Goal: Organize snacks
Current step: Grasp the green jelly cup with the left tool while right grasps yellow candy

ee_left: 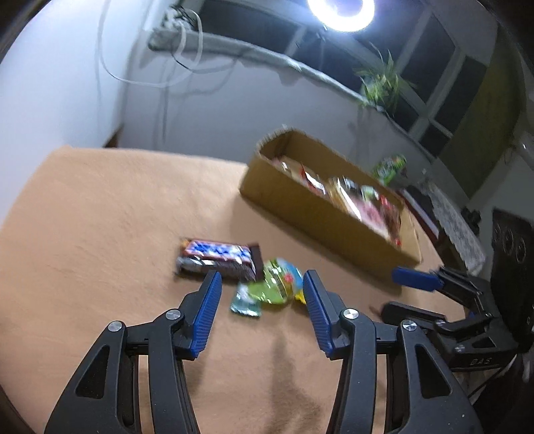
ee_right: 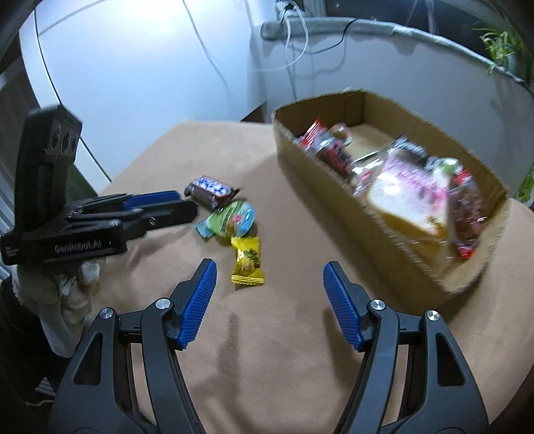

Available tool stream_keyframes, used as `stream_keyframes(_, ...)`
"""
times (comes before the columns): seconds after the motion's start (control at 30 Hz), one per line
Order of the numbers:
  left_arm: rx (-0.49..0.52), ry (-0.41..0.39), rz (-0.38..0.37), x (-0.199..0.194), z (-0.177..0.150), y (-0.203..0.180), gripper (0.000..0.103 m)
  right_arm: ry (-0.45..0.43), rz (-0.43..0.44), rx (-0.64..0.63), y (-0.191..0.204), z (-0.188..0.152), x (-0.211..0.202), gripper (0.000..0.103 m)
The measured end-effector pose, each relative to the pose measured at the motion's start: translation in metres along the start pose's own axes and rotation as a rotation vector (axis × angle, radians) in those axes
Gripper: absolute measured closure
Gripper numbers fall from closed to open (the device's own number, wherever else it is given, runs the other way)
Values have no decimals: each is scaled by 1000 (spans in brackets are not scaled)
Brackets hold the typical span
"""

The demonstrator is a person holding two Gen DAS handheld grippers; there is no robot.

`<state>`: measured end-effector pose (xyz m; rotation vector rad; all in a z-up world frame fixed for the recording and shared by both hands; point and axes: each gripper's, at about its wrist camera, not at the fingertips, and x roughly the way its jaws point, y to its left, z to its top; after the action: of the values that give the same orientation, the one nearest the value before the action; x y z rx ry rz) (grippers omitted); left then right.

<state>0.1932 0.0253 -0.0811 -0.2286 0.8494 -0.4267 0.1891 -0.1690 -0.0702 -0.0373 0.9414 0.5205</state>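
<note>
A brown chocolate bar with a blue-white label (ee_left: 218, 258) (ee_right: 211, 191), a green snack packet (ee_left: 273, 283) (ee_right: 230, 220) and a yellow candy packet (ee_right: 247, 262) lie loose on the tan cloth. My left gripper (ee_left: 262, 283) is open and empty, with the green packet just ahead between its fingertips. My right gripper (ee_right: 268, 272) is open and empty, the yellow packet just ahead left of its centre. A cardboard box (ee_left: 300, 207) (ee_right: 474, 277) holds several snack packets. The right gripper also shows in the left wrist view (ee_left: 417, 278), and the left gripper in the right wrist view (ee_right: 160, 203).
The tan cloth-covered table (ee_left: 100, 217) (ee_right: 283, 350) ends at a white wall behind. A windowsill with a potted plant (ee_left: 380, 83) and cables runs above. A bright ring light (ee_left: 340, 13) glares at the top. A green packet (ee_left: 388, 168) sits behind the box.
</note>
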Motion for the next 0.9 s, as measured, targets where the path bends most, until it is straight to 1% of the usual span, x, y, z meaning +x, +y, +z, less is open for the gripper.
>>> stream_keyframes(0.03,21,24,-14,5,-1,-4,55,5,4,0,1,-1,4,34)
stream_keyframes(0.1,43,45,-24,10,-2,-8,55,19,19,1,3,-2,14,34)
stream_keyframes(0.2,54,62,-9,14,-3,-6,55,40,30,-8,7,-3,28,34)
stream_keyframes(0.27,51,87,-27,19,-4,-5,55,49,37,-15,8,-4,34,37)
stream_keyframes(0.33,70,99,-17,23,-5,-7,55,60,44,-17,8,-4,39,46)
stream_keyframes(0.43,89,126,-2,35,-3,-9,55,70,49,-21,8,-2,45,48)
stream_keyframes(0.6,132,127,22,41,5,-9,55,64,53,-21,5,1,51,48)
stream_keyframes(0.77,204,130,48,47,6,-19,55,57,41,-49,10,3,55,49)
stream_keyframes(0.8,225,131,55,49,5,-22,55,56,35,-55,12,4,56,52)
stream_keyframes(0.83,246,131,66,51,3,-24,55,54,23,-60,13,4,58,59)
stream_keyframes(0.9,253,132,68,52,4,-26,55,51,11,-60,12,5,58,64)
